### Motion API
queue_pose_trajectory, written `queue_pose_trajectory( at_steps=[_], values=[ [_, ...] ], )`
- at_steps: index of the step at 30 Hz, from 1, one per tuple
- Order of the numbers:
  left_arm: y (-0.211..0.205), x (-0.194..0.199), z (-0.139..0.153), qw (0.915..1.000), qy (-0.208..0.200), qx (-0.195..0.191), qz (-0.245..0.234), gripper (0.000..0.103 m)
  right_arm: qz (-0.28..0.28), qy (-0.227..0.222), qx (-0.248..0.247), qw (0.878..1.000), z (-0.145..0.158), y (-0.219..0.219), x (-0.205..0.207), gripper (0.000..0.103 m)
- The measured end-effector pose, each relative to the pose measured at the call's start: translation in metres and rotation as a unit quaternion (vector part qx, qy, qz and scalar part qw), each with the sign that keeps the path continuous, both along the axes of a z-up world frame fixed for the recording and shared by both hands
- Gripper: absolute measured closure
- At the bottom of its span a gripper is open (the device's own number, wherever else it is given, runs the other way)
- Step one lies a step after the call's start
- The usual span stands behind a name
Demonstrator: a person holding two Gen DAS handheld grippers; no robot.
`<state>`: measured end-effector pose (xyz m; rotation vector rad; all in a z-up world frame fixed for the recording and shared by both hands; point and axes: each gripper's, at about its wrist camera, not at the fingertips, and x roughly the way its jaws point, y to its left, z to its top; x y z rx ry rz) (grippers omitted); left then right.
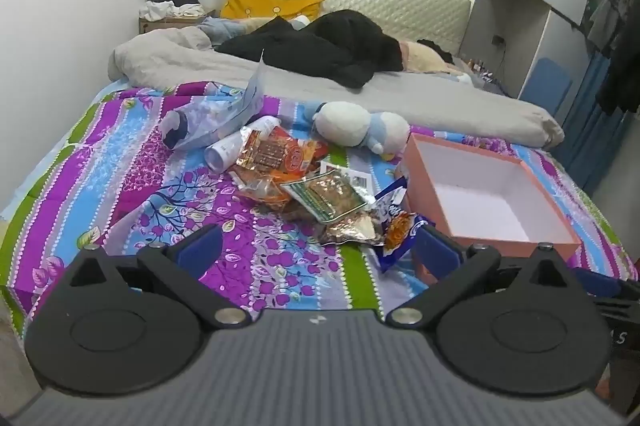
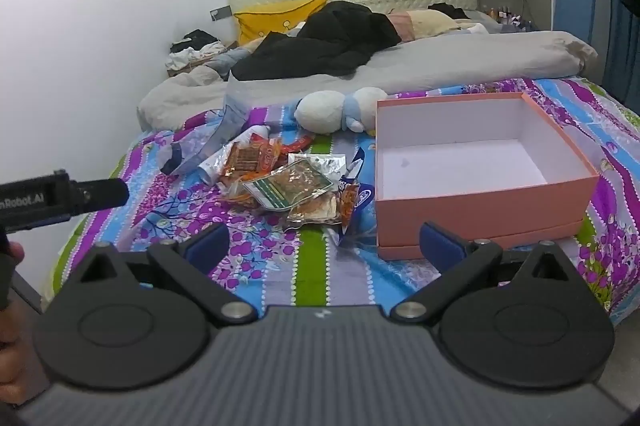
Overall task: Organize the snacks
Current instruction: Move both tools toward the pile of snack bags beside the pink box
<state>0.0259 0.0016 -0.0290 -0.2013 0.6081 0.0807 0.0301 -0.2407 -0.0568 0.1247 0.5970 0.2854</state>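
A pile of snack packets lies on the patterned bedspread: an orange packet (image 1: 276,154) (image 2: 250,158), a green-and-clear packet (image 1: 330,196) (image 2: 292,186), and a blue packet (image 1: 396,226) (image 2: 354,202) nearest the box. An open pink box (image 1: 486,198) (image 2: 480,202) with a white, empty inside stands right of the pile. My left gripper (image 1: 318,250) is open and empty, hovering just short of the pile. My right gripper (image 2: 324,246) is open and empty, in front of the pile and the box's near left corner.
A white-and-blue plush toy (image 1: 360,126) (image 2: 332,110) lies behind the snacks. A clear plastic bag with a bottle (image 1: 208,122) (image 2: 200,150) and a white tube (image 1: 236,146) lie at the left. A grey duvet (image 1: 400,94) and black clothes (image 1: 320,50) cover the far bed.
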Motion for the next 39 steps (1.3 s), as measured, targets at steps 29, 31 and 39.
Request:
queue_pose_trajectory(
  at_steps=[29,31,39],
  values=[
    [0.012,0.033,-0.046,0.9994,0.033,0.006,-0.009,0.0,0.005,0.0,0.0,1.0,-0.023,0.001,0.006,0.0],
    [0.01,0.035,-0.049,0.9992,0.039,0.003,-0.012,0.0,0.001,0.002,-0.003,1.0,-0.022,0.004,0.006,0.0],
    [0.003,0.037,-0.05,0.9988,0.041,0.007,-0.026,0.0,-0.018,0.006,-0.003,1.0,-0.025,0.0,0.007,0.0]
  ],
)
